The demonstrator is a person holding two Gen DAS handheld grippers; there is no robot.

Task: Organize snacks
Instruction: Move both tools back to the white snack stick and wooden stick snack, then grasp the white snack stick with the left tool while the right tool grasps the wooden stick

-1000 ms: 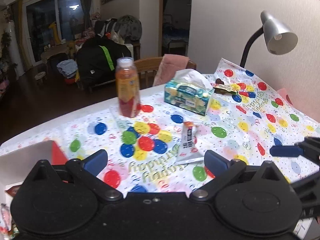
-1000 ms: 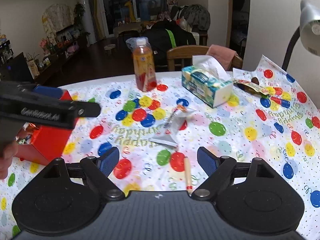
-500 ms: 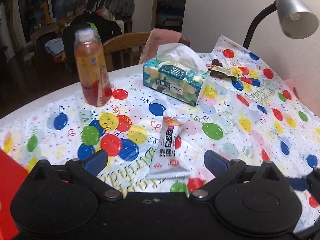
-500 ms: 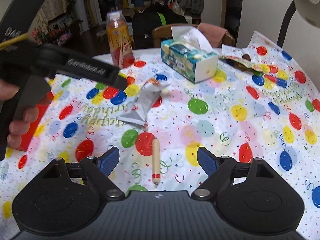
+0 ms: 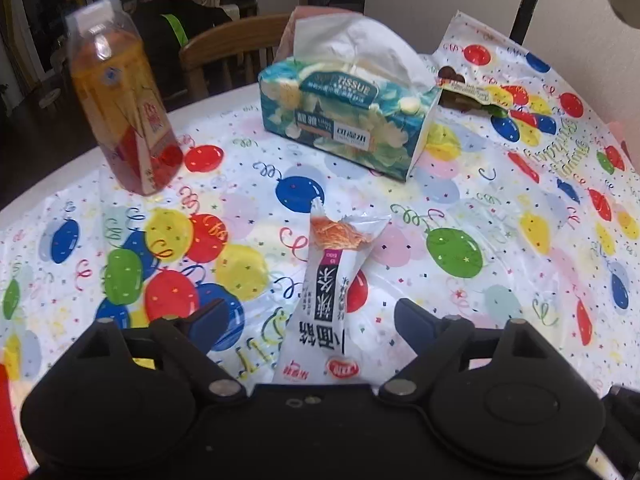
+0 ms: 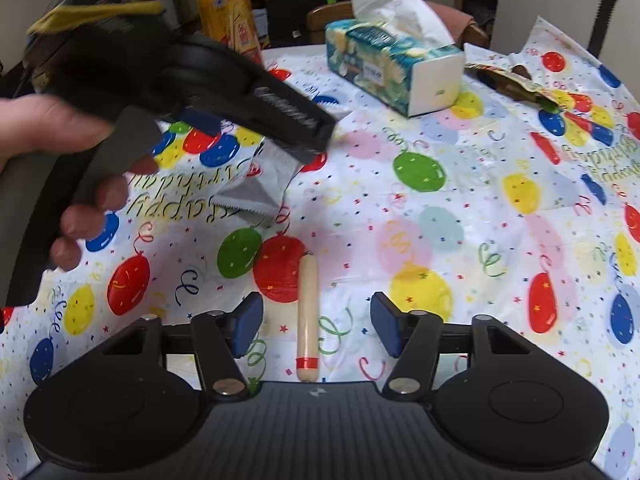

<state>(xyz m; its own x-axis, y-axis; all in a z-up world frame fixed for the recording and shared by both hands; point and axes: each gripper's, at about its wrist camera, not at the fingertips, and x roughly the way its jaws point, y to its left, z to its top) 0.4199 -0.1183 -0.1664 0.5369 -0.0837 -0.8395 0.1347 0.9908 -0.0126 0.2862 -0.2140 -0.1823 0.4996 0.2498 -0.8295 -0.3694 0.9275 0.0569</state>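
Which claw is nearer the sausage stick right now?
Right. The right claw is open with the sausage stick lying between its fingers; the left claw sits farther away, straddling the white snack packet.

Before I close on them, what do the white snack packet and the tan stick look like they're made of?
Snack packet: thin plastic film, glossy and crinkled, with a serrated sealed end, so it's likely soft and slippery. Tan stick: smooth, slightly shiny casing with a red band near one end, probably a plastic-wrapped sausage, though the look leaves that open.
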